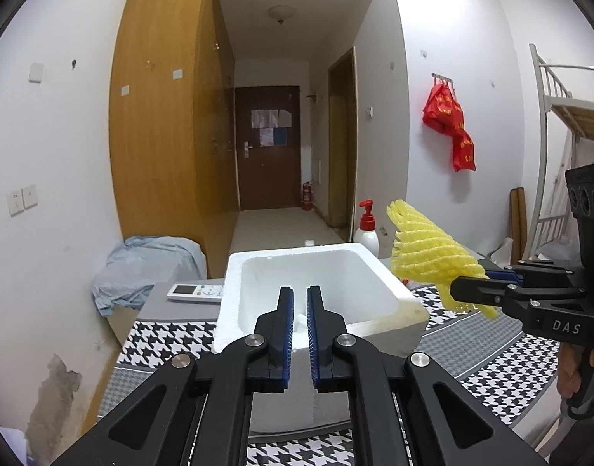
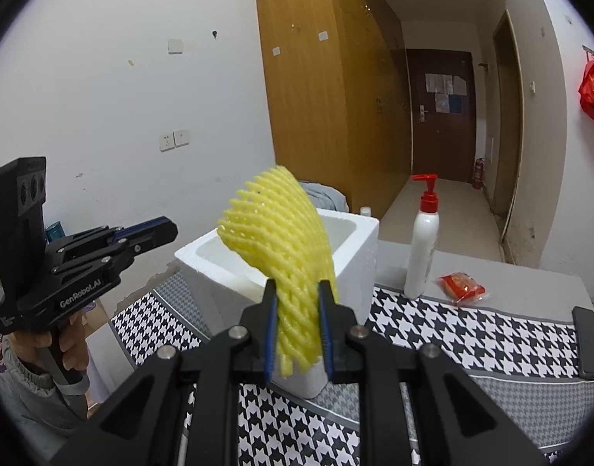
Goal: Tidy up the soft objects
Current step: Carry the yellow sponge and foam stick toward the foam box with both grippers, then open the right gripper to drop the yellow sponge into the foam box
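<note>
My right gripper (image 2: 297, 291) is shut on a yellow foam fruit net (image 2: 285, 244) and holds it in the air beside the white foam box (image 2: 359, 240). In the left wrist view the net (image 1: 433, 254) hangs to the right of the box (image 1: 297, 262), with the right gripper (image 1: 458, 289) behind it. My left gripper (image 1: 300, 299) is nearly shut and empty, above the box's near wall; it also shows in the right wrist view (image 2: 169, 229). Something white lies at the box bottom, mostly hidden by my fingers.
The box stands on a houndstooth cloth (image 2: 452, 330) over a grey table. A white pump bottle (image 2: 423, 248) and a red packet (image 2: 462, 287) stand right of the box. A remote (image 1: 196, 292) lies to the box's left. A bunk bed (image 1: 561, 116) stands right.
</note>
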Tool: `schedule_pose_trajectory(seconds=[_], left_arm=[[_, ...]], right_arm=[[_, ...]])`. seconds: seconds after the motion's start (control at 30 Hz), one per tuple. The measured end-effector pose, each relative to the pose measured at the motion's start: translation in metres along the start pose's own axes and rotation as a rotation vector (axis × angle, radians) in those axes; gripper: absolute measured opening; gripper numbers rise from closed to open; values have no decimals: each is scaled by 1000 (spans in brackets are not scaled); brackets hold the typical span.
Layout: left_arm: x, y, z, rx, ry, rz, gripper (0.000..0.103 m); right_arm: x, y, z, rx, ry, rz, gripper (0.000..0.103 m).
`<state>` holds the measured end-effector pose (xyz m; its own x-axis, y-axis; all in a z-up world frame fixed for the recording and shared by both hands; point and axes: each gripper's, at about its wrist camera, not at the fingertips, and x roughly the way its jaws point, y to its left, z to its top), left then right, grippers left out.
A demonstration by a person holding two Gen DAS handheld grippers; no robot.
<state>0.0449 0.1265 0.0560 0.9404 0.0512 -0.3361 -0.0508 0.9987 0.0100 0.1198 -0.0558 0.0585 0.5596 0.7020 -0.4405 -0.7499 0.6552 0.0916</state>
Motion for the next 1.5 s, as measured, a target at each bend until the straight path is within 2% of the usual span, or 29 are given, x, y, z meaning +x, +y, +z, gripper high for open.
schedule_pose_trajectory(seconds=[0.27, 0.33, 0.37, 0.4, 0.43, 0.47, 0.5, 0.57, 0.67, 0.8, 0.97, 1.07, 1.17, 1.2, 1.33, 1.4, 1.5], left_arm=[[-12, 12, -11, -34, 15, 20, 8], [-14, 15, -15, -39, 23, 27, 11], [-14, 15, -17, -39, 27, 31, 18], [-15, 17, -19, -41, 31, 35, 32], [-16, 18, -22, -43, 33, 36, 39], [-19, 19, -24, -49, 31, 38, 51], [-21, 20, -26, -54, 32, 40, 57], [-25, 20, -30, -59, 34, 42, 60], [-28, 21, -38, -67, 48, 48, 81], [-26, 14, -50, -64, 86, 43, 89], [-22, 9, -62, -72, 127, 39, 91], [-21, 8, -68, -84, 140, 47, 91], [-21, 11, -74, -97, 152, 48, 91], [-21, 11, -76, -103, 158, 50, 91], [-17, 12, -85, -125, 185, 61, 91], [-14, 11, -90, -132, 203, 63, 91], [-9, 11, -100, -139, 229, 79, 91]], right_arm=[[17, 5, 17, -17, 21, 8, 22], [23, 8, 20, -26, 30, 9, 22], [26, 9, 22, -29, 34, 8, 23], [29, 10, 23, -33, 40, 6, 22], [33, 11, 25, -40, 44, 2, 22], [35, 12, 26, -42, 46, 0, 22], [39, 12, 28, -45, 52, -2, 22], [43, 12, 30, -42, 56, 2, 22], [50, 13, 34, -44, 62, -4, 23], [57, 15, 39, -56, 68, -5, 25], [66, 20, 42, -74, 78, -1, 27], [73, 19, 43, -69, 91, 3, 39], [78, 18, 43, -64, 102, 8, 41], [79, 18, 44, -62, 104, 7, 44], [79, 17, 44, -53, 93, 32, 80], [77, 16, 44, -49, 83, 27, 94], [73, 15, 44, -39, 67, 22, 96]])
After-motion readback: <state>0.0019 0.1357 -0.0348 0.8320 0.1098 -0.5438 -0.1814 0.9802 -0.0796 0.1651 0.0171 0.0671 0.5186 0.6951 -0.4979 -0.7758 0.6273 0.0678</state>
